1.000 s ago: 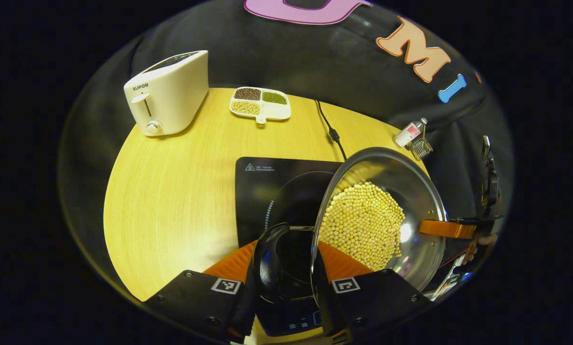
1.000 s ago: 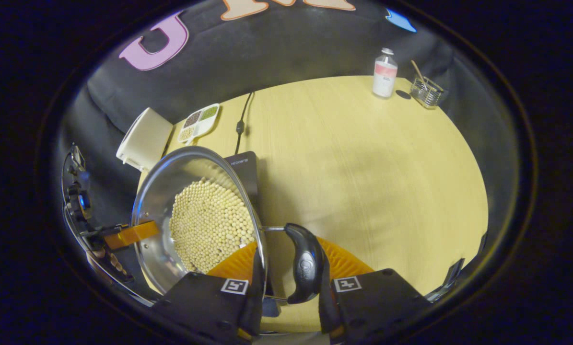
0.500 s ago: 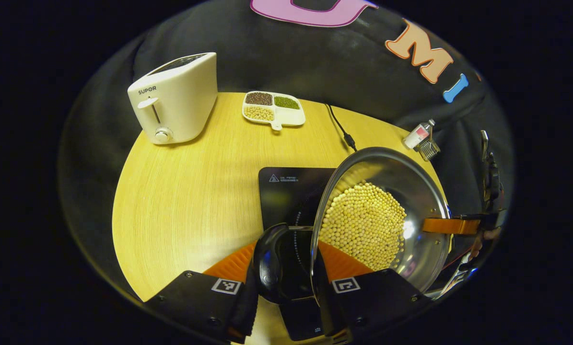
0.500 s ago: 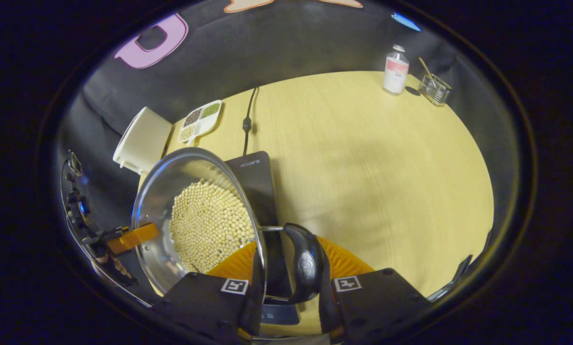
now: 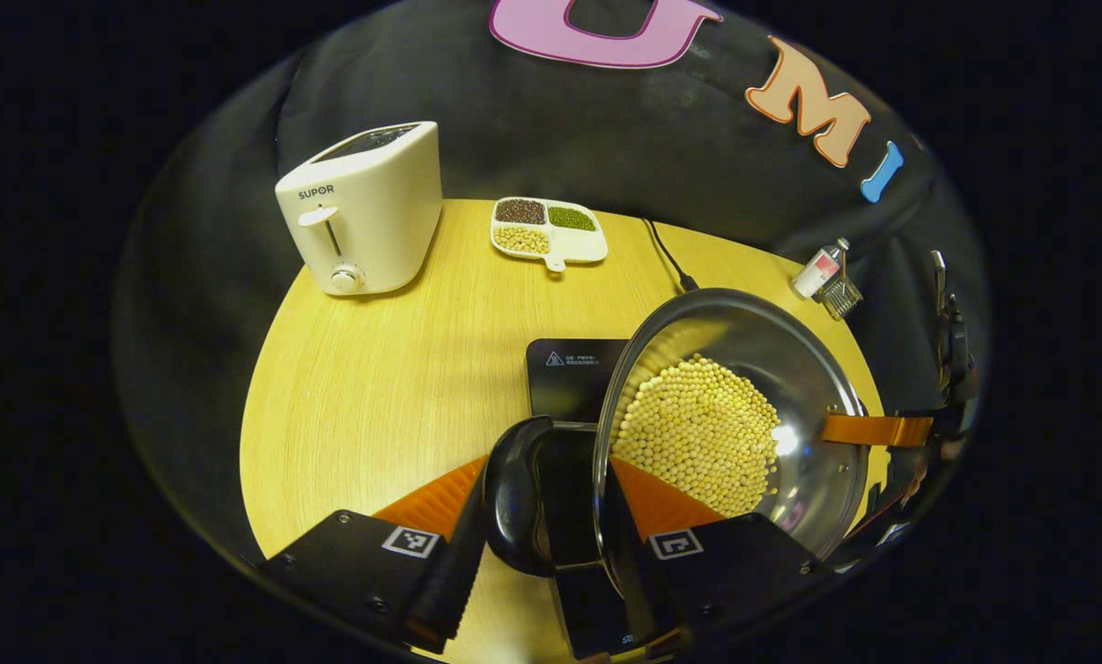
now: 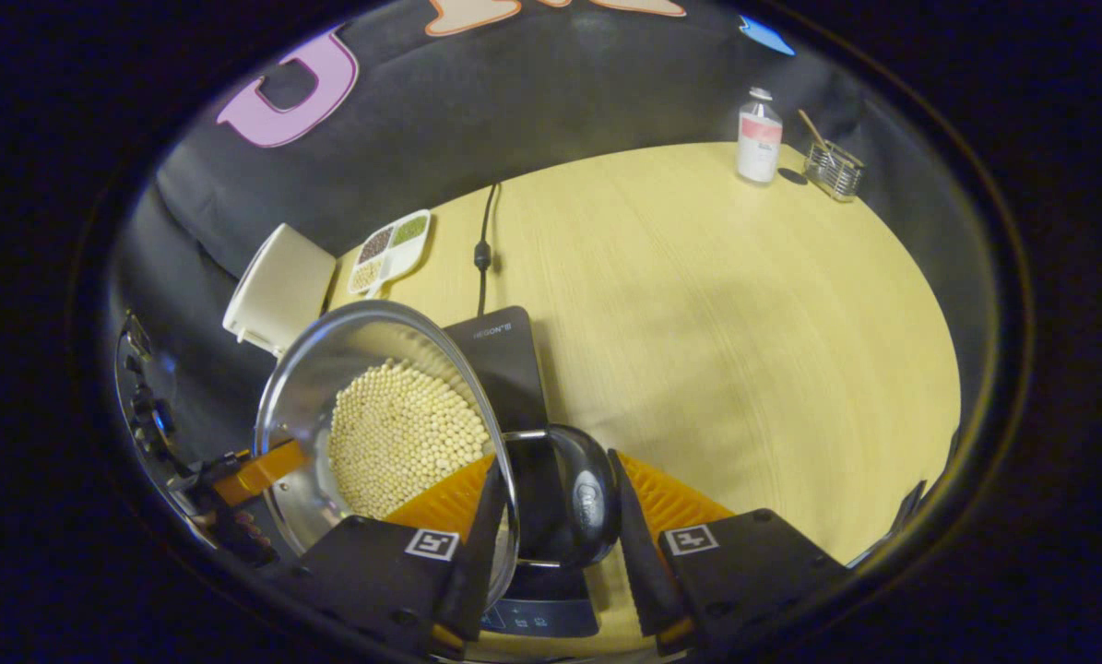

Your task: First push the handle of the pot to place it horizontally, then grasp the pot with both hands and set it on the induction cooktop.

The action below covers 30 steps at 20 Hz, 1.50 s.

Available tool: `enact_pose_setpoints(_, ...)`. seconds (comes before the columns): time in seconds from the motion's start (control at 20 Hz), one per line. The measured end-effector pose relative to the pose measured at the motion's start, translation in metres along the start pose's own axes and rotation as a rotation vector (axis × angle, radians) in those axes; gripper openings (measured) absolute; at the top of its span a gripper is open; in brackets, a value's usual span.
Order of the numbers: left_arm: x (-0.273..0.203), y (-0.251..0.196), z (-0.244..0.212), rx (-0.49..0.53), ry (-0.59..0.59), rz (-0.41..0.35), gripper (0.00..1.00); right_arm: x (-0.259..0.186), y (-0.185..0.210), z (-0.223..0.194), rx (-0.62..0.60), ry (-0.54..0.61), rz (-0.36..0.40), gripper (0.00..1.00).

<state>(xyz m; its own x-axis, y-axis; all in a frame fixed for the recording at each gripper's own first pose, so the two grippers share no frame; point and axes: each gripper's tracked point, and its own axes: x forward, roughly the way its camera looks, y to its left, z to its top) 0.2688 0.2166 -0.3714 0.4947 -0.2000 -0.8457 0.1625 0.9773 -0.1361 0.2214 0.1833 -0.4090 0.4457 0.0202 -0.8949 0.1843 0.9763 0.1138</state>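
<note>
Here both grippers' fingers (image 5: 440,572) straddle pot (image 5: 790,369) handles (image 5: 514,498).

Materials and finishes on the table

The pot (image 5: 790,369) is seen as polished, mirror-like metal with glossy black plastic handles (image 5: 514,498). A smooth, dark, glassy face is shown by the induction cooktop (image 5: 574,369). The table (image 6: 698,314) is finished in pale matt wood grain, the toaster (image 5: 366,217) in smooth cream plastic.

Pot (image 5: 726,415) over cooktop (image 5: 574,364); toaster (image 5: 366,221) and tray (image 5: 551,229) behind.
</note>
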Motion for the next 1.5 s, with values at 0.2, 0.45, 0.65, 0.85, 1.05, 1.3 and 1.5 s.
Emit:
enact_pose_setpoints(0.2, -0.009, 0.008, 0.012, 0.030, -0.061, 0.053, 0.83, -0.012, -0.003, 0.004, -0.007, -0.032, 0.010, 0.59)
enact_pose_setpoints(0.45, -0.035, 0.009, 0.030, 0.055, -0.167, 0.114, 0.86, -0.038, -0.010, 0.010, -0.028, -0.100, 0.040, 0.77)
enact_pose_setpoints(0.65, -0.071, -0.007, 0.034, 0.063, -0.241, 0.151, 0.86, -0.066, -0.018, 0.018, -0.031, -0.174, 0.103, 0.94)
enact_pose_setpoints(0.85, -0.112, -0.042, 0.031, 0.032, -0.323, 0.191, 0.89, -0.101, -0.039, 0.025, -0.056, -0.246, 0.180, 0.93)
enact_pose_setpoints(1.05, -0.155, -0.102, 0.016, 0.008, -0.400, 0.224, 0.86, -0.150, -0.076, 0.032, -0.087, -0.341, 0.241, 0.92)
enact_pose_setpoints(1.3, -0.228, -0.195, 0.015, 0.098, -0.567, 0.256, 0.85, -0.218, -0.116, 0.049, -0.115, -0.553, 0.305, 0.92)
enact_pose_setpoints(1.5, -0.279, -0.262, 0.028, 0.164, -0.725, 0.274, 0.85, -0.270, -0.150, 0.057, -0.141, -0.744, 0.299, 0.91)
